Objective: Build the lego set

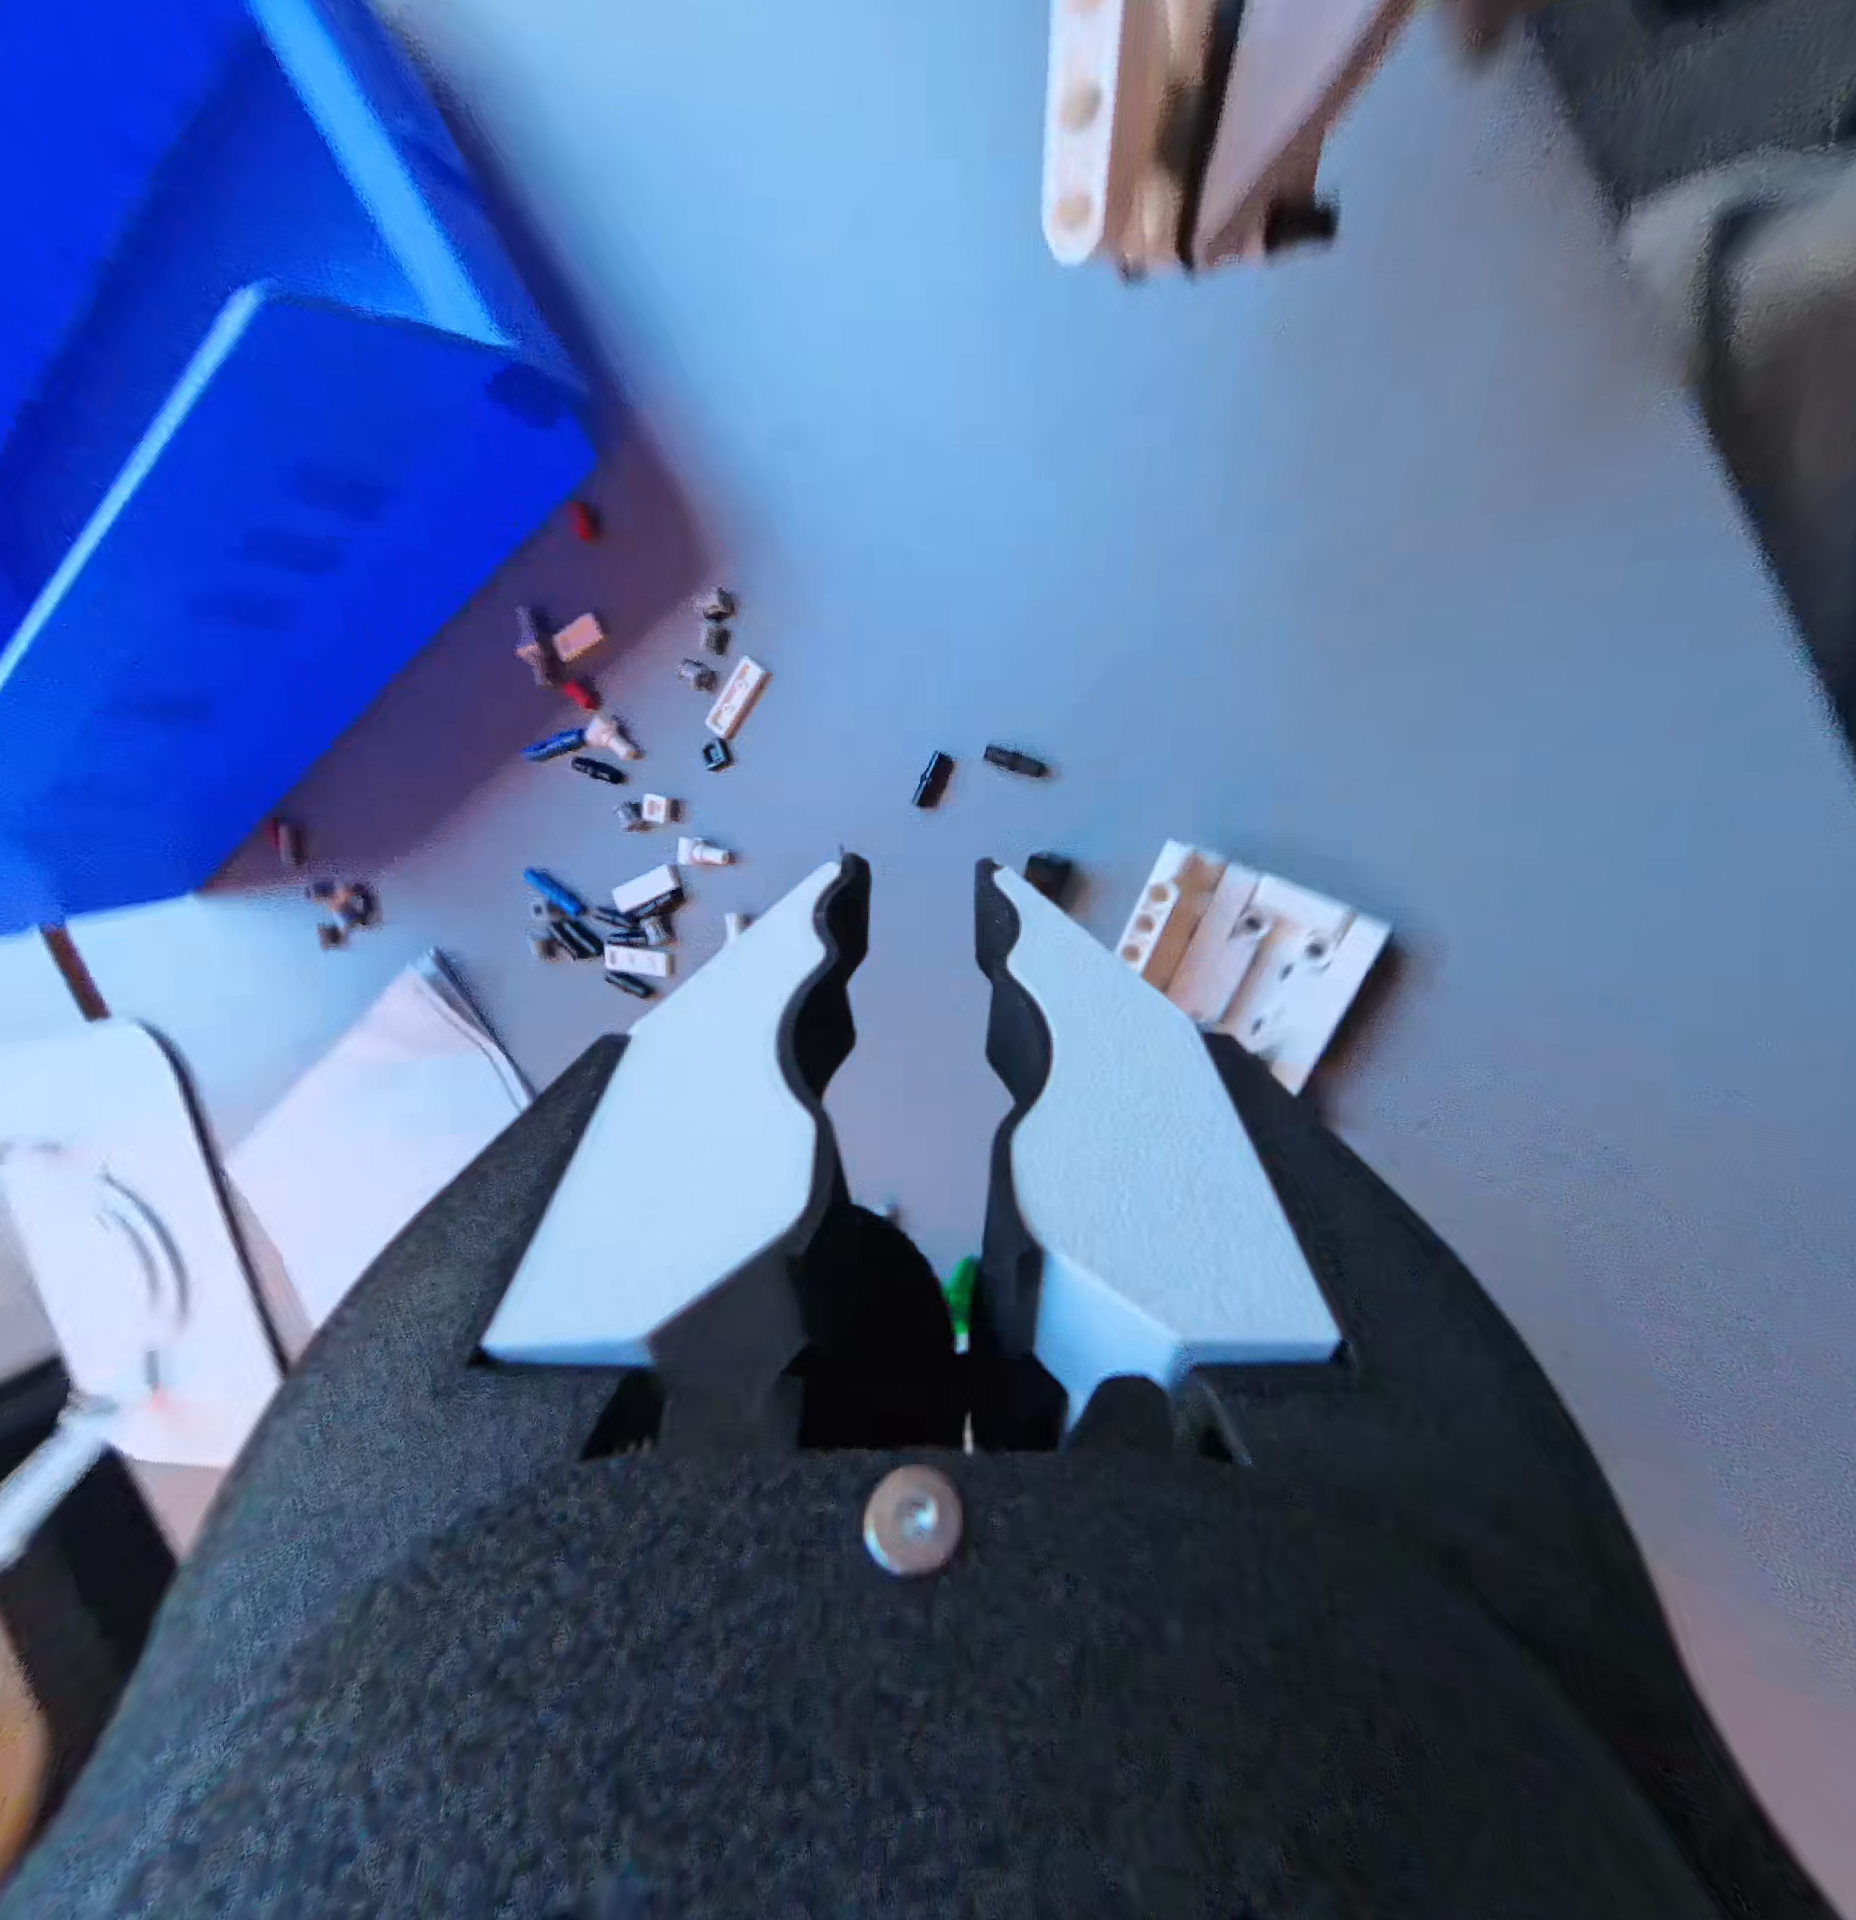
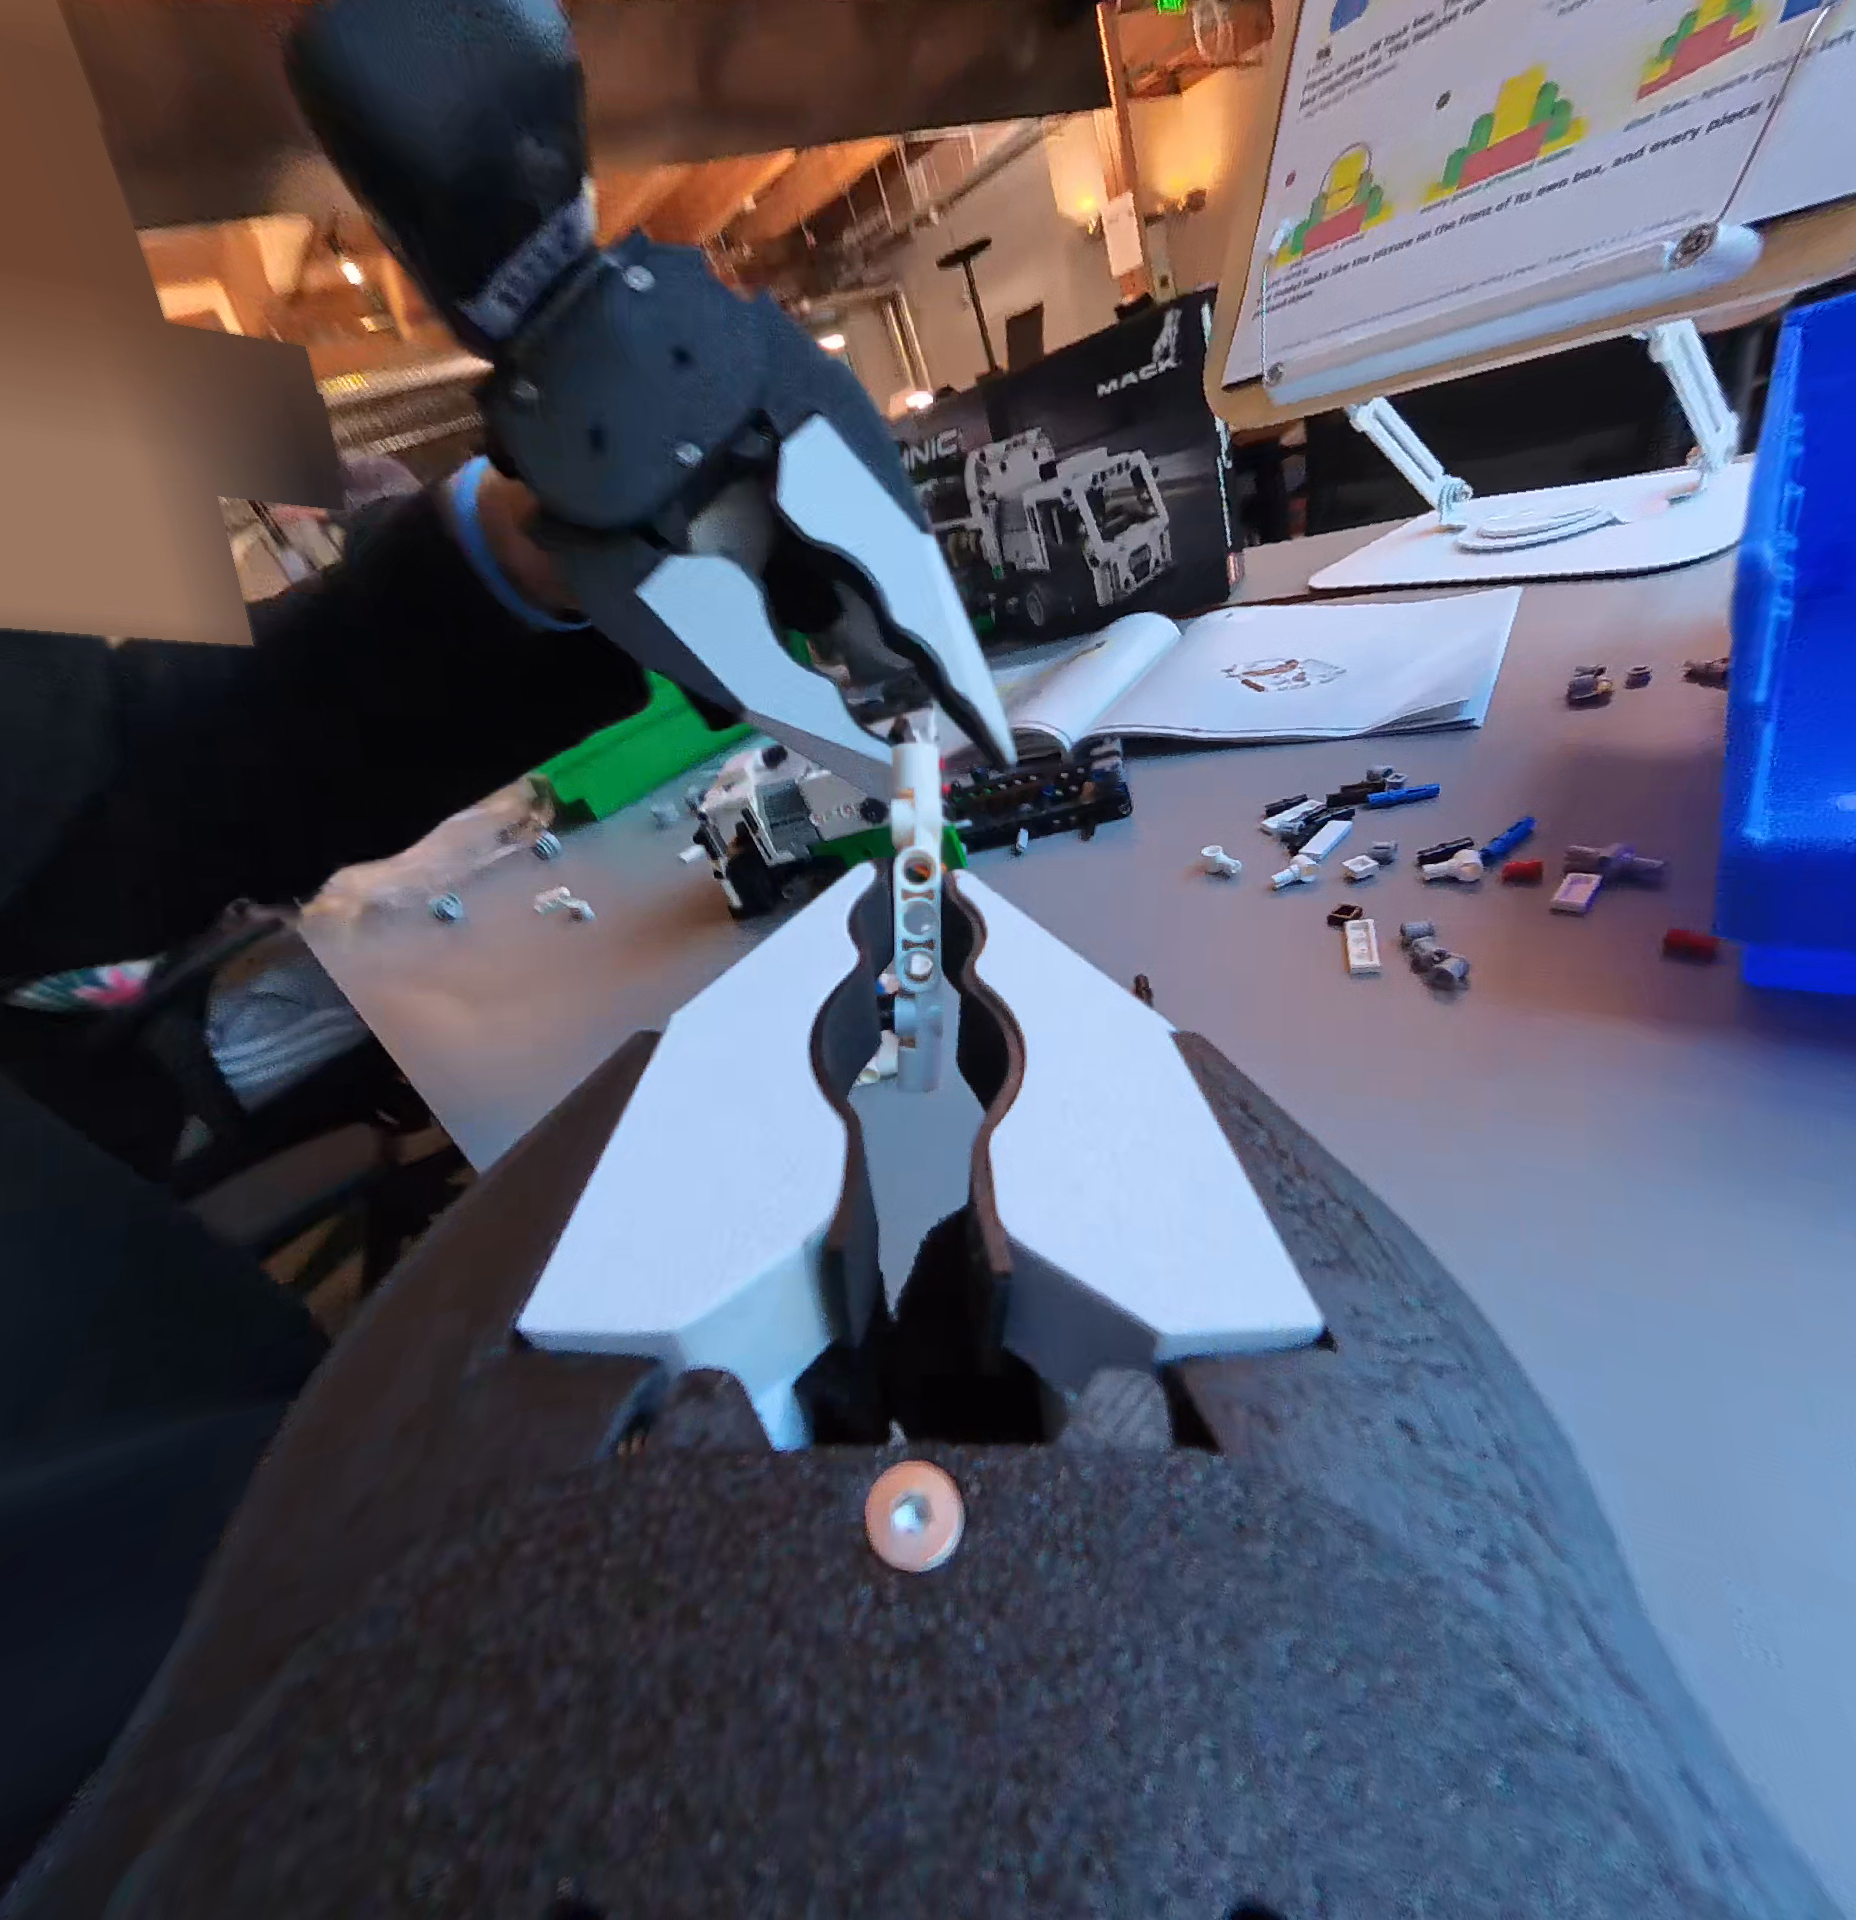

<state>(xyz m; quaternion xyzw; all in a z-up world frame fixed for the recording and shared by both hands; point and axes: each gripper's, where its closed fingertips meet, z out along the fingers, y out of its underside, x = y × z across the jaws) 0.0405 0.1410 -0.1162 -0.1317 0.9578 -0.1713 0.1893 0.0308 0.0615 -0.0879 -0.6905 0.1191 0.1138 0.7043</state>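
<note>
My right gripper [image 2: 916, 878] is shut on a white holed beam [image 2: 919, 966], held upright above the grey table [image 2: 1423, 1195]. A thin white piece [image 2: 911, 774] sticks up from the beam's top. My left gripper [image 2: 945, 758] hangs over that top end, open and empty, with its fingertips on either side of it. In its own view the left gripper [image 1: 919, 878] points down at the table, jaws apart. The beam [image 1: 1075, 135] shows blurred at the top there. A white assembly [image 1: 1256, 956] lies by the right finger. Loose small pieces [image 1: 633, 831] are scattered to the left.
Blue bins [image 2: 1817, 644] stand at the table's right, seen at upper left in the left wrist view [image 1: 228, 520]. An open booklet [image 2: 1298, 665], the set's box [image 2: 1090, 488], a part-built truck [image 2: 789, 821], a black frame [image 2: 1038, 795], a green bin [image 2: 633, 758] and a sheet stand [image 2: 1526, 208] lie beyond. Tip to tip, the grippers are about 9 cm apart. The part-built truck [image 2: 789, 821] is closer to my left gripper, around 15 cm from its tips; the right tips are 25 cm off.
</note>
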